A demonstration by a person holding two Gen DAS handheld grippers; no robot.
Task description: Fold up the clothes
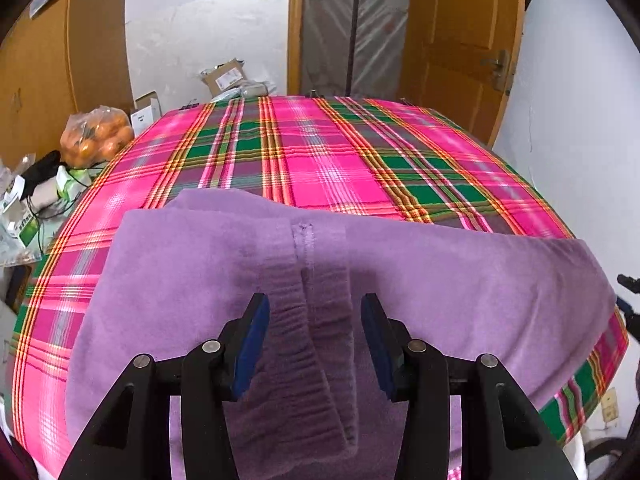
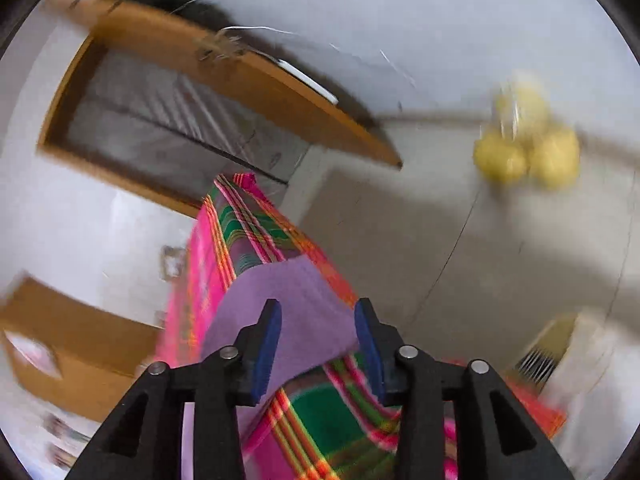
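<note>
A: How many garments are on the table?
B: One purple garment [image 1: 440, 280], lying on one plaid cloth [image 1: 320, 152].
A: Grippers?
B: Two: the left gripper [image 1: 315, 310] and the right gripper [image 2: 318, 314].
A: Bags of oranges?
B: One bag [image 1: 96, 136].

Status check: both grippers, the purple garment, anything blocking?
Left gripper open, astride the purple garment's ribbed waistband. Right gripper open over its edge, not clamped. Garment on plaid cloth; nothing blocking.
</note>
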